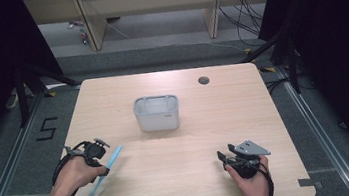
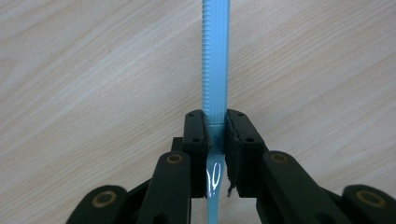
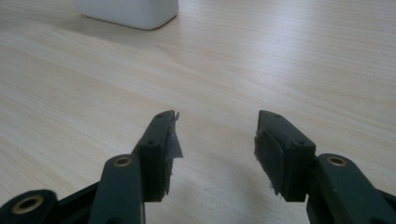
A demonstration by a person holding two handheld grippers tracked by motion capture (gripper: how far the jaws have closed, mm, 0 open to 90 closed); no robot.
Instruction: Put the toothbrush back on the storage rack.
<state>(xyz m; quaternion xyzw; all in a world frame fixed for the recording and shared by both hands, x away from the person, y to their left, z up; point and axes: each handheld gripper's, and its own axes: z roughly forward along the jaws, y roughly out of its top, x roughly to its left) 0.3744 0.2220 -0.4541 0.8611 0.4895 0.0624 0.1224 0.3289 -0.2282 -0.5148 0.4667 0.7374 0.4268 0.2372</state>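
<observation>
- In the left gripper view, the left gripper [image 2: 215, 135] is clenched on a light blue plastic strip [image 2: 215, 60], its pads pressing both flat sides; one edge of the strip is finely toothed.
- From above, that strip [image 1: 105, 172] slants over the near left part of the desk [image 1: 208, 139], held by the left gripper [image 1: 99, 150] at the near left edge.
- The right gripper [image 3: 217, 140] is released, jaws wide apart with nothing between them, low over bare wood.
- A white rectangular container [image 1: 156, 113] stands mid-desk, well apart from both grippers.
- The right gripper [image 1: 225, 156] sits near the front right edge.
</observation>
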